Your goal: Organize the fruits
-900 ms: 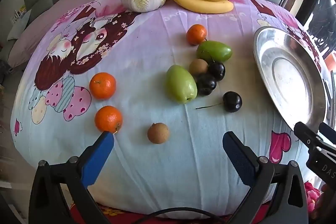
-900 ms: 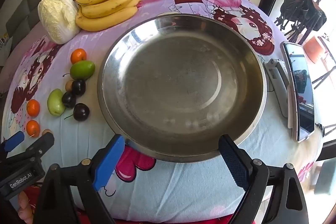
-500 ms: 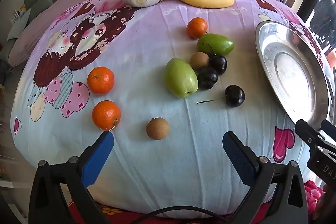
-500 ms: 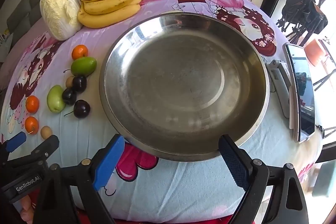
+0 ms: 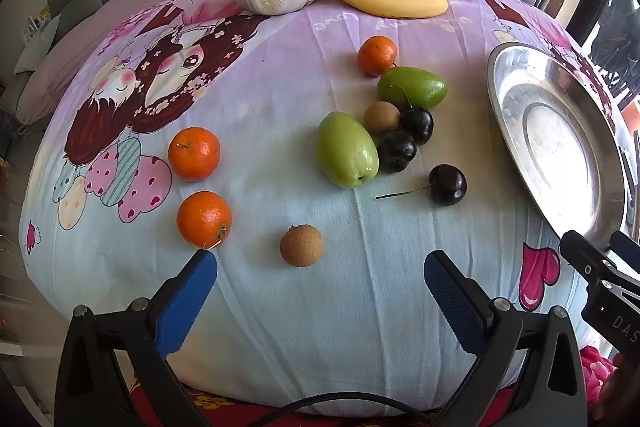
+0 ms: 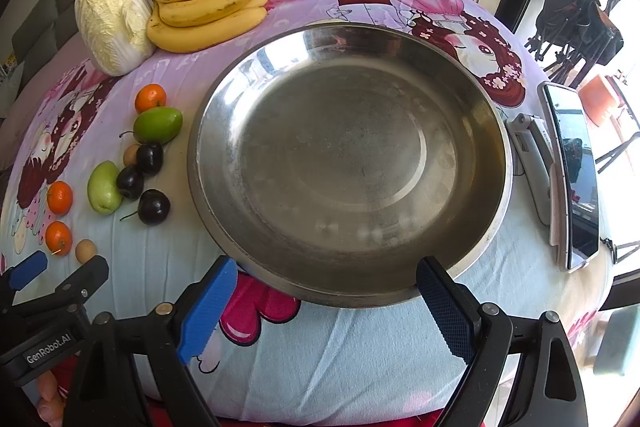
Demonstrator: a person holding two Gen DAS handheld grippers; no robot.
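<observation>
To the left of the wide, shallow stainless-steel dish [image 6: 352, 163], the small fruits lie scattered on the cartoon-printed cloth surface [image 5: 280, 327], and none of them is in the dish. Nearest the dish sits a dark cherry with a long stem [image 5: 447, 184]; just beyond it from the dish, two more dark cherries [image 5: 406, 139] touch a pale green oval fruit [image 5: 347, 155], a small brown round longan [image 5: 381, 116] and a darker green oval fruit [image 5: 412, 87]. A small orange mandarin [image 5: 377, 55] rests just behind that cluster. Farther left of the dish, well apart from the cluster, two more orange mandarins [image 5: 199, 187] lie one behind the other, and a second brown longan [image 5: 301, 245] sits alone nearer to you. Behind the dish, at the far edge, a bunch of yellow bananas [image 6: 212, 11] leans against a pale napa cabbage [image 6: 112, 21]. Right of the dish lies a dark smartphone [image 6: 574, 171] beside a grey holder.

Your left hand-held gripper [image 5: 320, 275] hovers with its blue pads spread wide, nothing between them; the lone longan lies just ahead of the gap. Your right hand-held gripper [image 6: 326, 287] is also spread wide, empty, its pads straddling the near rim of the dish in the wrist view; whether they touch it I cannot tell.
</observation>
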